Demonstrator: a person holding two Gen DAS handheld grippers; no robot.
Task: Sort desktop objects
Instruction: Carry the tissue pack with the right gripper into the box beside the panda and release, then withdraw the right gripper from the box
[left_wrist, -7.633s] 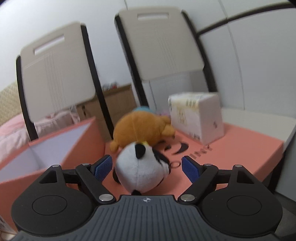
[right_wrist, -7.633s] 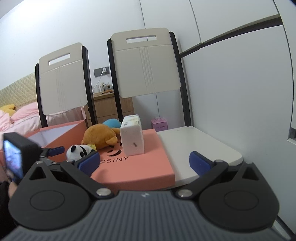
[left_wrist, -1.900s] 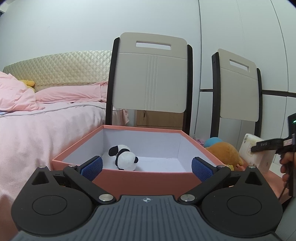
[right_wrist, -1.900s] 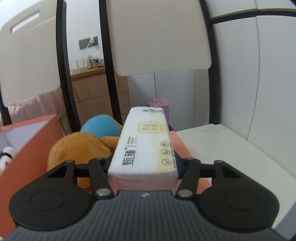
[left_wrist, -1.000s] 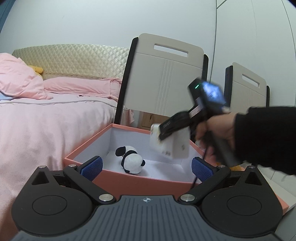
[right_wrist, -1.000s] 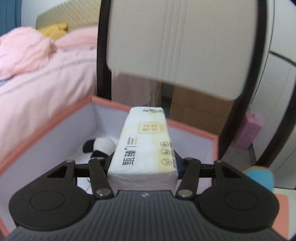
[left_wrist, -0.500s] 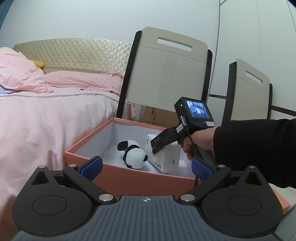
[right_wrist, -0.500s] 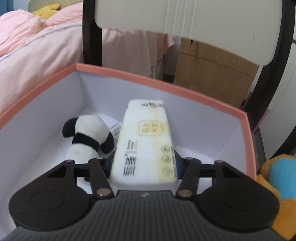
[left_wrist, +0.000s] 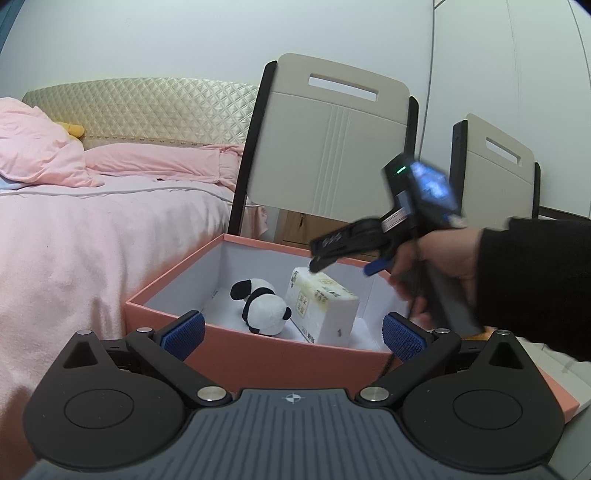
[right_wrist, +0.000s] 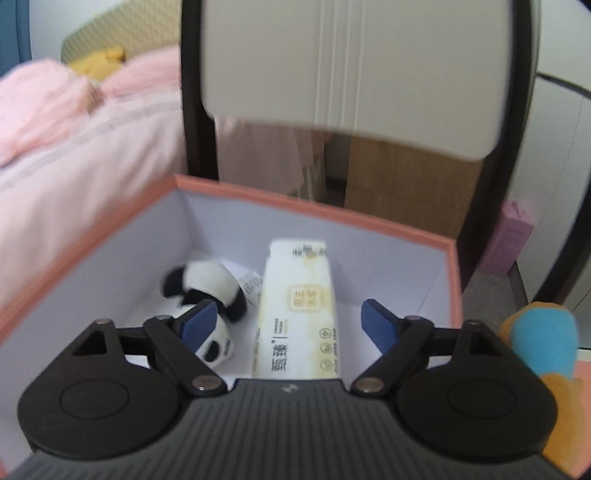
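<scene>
A white tissue pack lies inside the pink open box, beside a panda plush. My right gripper hangs open just above the pack, with nothing between its blue pads; in the left wrist view it shows as a black tool held by a hand over the box. My left gripper stands open in front of the box's near wall, holding nothing. An orange and blue plush lies outside the box at the right.
A beige chair back rises behind the box, with a second chair to the right. A pink bed fills the left side. A person's dark sleeve reaches in from the right. A pink carton stands on the floor behind.
My right gripper has opened and let go of the tissue pack, which now lies in the box beside the panda. The gripper has lifted and drawn back a little. My left gripper holds still.
</scene>
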